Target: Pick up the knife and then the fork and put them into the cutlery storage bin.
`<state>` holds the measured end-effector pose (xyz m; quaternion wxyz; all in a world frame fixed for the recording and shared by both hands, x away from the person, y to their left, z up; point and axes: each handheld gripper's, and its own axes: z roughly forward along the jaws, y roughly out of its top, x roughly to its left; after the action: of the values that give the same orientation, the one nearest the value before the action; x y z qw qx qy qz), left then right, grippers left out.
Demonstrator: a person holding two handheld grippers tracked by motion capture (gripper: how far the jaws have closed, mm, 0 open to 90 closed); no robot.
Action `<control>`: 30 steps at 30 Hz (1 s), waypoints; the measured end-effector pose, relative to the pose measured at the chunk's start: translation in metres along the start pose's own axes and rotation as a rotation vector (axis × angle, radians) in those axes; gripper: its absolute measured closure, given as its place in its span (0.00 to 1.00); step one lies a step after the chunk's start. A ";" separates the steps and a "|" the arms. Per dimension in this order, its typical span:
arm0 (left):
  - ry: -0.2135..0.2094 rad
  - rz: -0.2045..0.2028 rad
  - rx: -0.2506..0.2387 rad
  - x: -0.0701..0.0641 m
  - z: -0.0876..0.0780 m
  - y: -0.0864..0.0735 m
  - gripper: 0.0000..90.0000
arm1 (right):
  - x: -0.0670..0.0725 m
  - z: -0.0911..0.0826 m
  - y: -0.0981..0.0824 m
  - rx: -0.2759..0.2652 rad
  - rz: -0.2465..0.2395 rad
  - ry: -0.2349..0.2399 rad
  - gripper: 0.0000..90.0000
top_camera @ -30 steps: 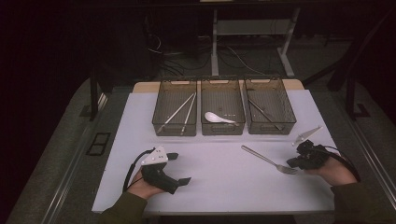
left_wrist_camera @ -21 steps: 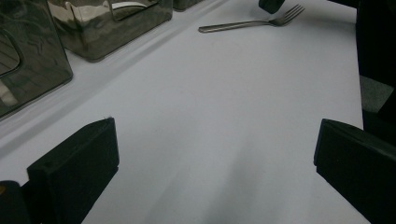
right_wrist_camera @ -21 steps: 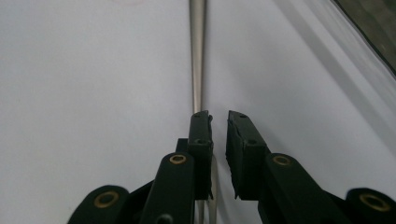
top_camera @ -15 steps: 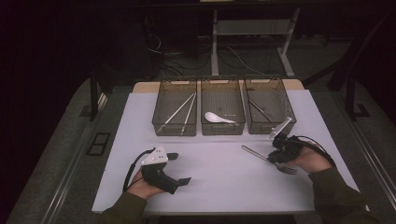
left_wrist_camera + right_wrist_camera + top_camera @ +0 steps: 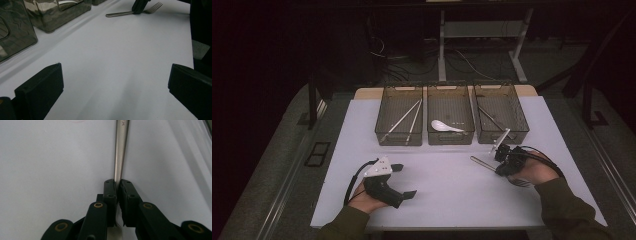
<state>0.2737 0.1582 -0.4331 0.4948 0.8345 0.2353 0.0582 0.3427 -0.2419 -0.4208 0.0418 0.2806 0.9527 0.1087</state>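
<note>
The right gripper (image 5: 118,185), jaws just closing, pinches a metal fork (image 5: 121,150) lying on the white table (image 5: 447,185). Left gripper (image 5: 404,181) rests open. The thin handle might slip when lifted.

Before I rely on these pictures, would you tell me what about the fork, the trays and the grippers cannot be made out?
- Fork: in the right gripper view its tines are hidden behind the right gripper, whose jaws clamp the handle.
- Whether the fork is lifted or on the table: unclear in every view.
- Utensil in the right tray: too small and dark in the high view to identify.
- Left gripper, open: body cut off by the bottom edge in its own view.
</note>
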 end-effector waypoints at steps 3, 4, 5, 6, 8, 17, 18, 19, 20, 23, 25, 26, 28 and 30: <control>-0.001 0.000 -0.001 0.000 0.000 0.000 0.00 | -0.001 0.000 -0.001 -0.001 -0.006 -0.013 0.93; -0.002 0.000 -0.002 0.000 0.000 0.000 0.00 | -0.001 0.000 -0.002 -0.010 -0.006 -0.008 0.93; -0.002 -0.001 -0.003 0.000 0.000 0.000 0.00 | -0.002 -0.001 -0.003 -0.017 0.005 0.002 0.93; -0.003 -0.002 -0.003 0.000 0.000 0.000 0.00 | -0.004 -0.001 -0.005 -0.029 0.008 0.008 0.93; -0.002 -0.003 -0.004 0.000 0.000 0.000 0.00 | -0.006 -0.004 -0.008 -0.060 0.026 0.027 0.93; -0.003 -0.006 -0.006 0.001 0.000 0.000 0.00 | -0.020 -0.027 -0.027 -0.243 0.123 0.064 0.93; -0.003 -0.006 -0.006 0.001 0.000 0.000 0.00 | -0.022 -0.029 -0.029 -0.257 0.129 0.066 0.93; -0.003 -0.006 -0.006 0.001 0.000 0.000 0.00 | -0.023 -0.032 -0.031 -0.275 0.138 0.067 0.93; -0.003 -0.006 -0.007 0.001 0.000 0.000 0.00 | -0.024 -0.034 -0.033 -0.293 0.148 0.067 0.93; -0.002 -0.008 -0.007 0.001 0.000 0.000 0.00 | -0.028 -0.044 -0.039 -0.356 0.173 0.071 0.93; -0.003 -0.008 -0.007 0.001 0.000 0.000 0.00 | -0.031 -0.051 -0.043 -0.399 0.186 0.073 0.93; -0.003 -0.007 -0.008 0.001 0.000 0.000 0.00 | -0.032 -0.055 -0.044 -0.420 0.195 0.066 0.93; -0.003 -0.010 -0.007 0.001 0.000 0.000 0.00 | -0.036 -0.062 -0.045 -0.455 0.208 0.055 0.93; -0.001 -0.016 -0.008 0.001 0.000 0.000 0.00 | -0.041 -0.068 -0.046 -0.484 0.224 0.042 0.93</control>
<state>0.2747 0.1583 -0.4334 0.4988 0.8306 0.2413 0.0548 0.3434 -0.3143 -0.3642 0.0754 0.3640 0.8626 0.3432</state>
